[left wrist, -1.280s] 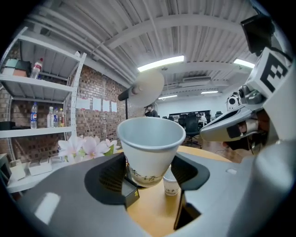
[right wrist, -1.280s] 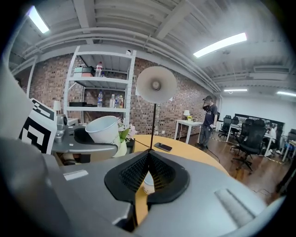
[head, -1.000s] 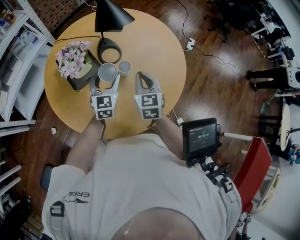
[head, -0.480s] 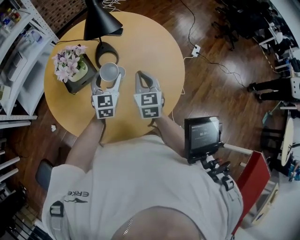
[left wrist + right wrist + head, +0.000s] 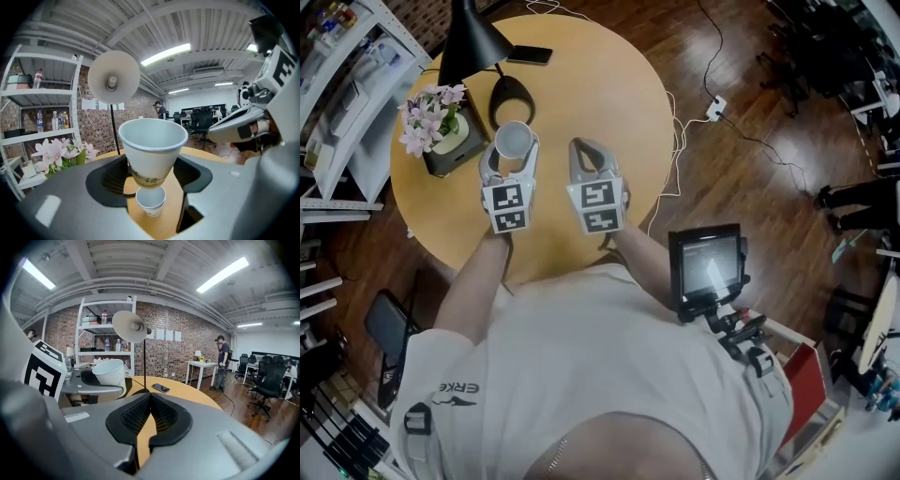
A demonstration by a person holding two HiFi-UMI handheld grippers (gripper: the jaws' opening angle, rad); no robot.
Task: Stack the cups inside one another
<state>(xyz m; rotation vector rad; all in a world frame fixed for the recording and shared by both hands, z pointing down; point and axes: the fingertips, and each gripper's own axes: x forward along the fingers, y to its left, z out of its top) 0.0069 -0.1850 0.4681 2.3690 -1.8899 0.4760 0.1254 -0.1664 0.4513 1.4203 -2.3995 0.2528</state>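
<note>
Over a round wooden table [image 5: 581, 84], a large paper cup [image 5: 152, 140] is being pinched by the jaws of the left gripper [image 5: 151, 176], just above a small cup [image 5: 150, 202] and not yet nested with it, while the jaws of the right gripper [image 5: 149, 416] are being pressed together, empty.

Site reads as an open-plan office used as a lab. Beyond the right tongs [image 5: 149, 416]: a bare brick wall [image 5: 183, 352] with a white desk [image 5: 199, 365] against it. Further right are black swivel chairs [image 5: 268, 377], and a person [image 5: 223, 358] stands near the desk. Overhead, strip lights [image 5: 224, 273] on exposed beams. Left of the left tongs [image 5: 150, 177]: metal shelving [image 5: 42, 92] holding bottles and boxes. The round wooden bench [image 5: 600, 84] under both tongs stands on a plank floor [image 5: 750, 197]. To their right I see a power strip [image 5: 715, 106] trailing cable.
</note>
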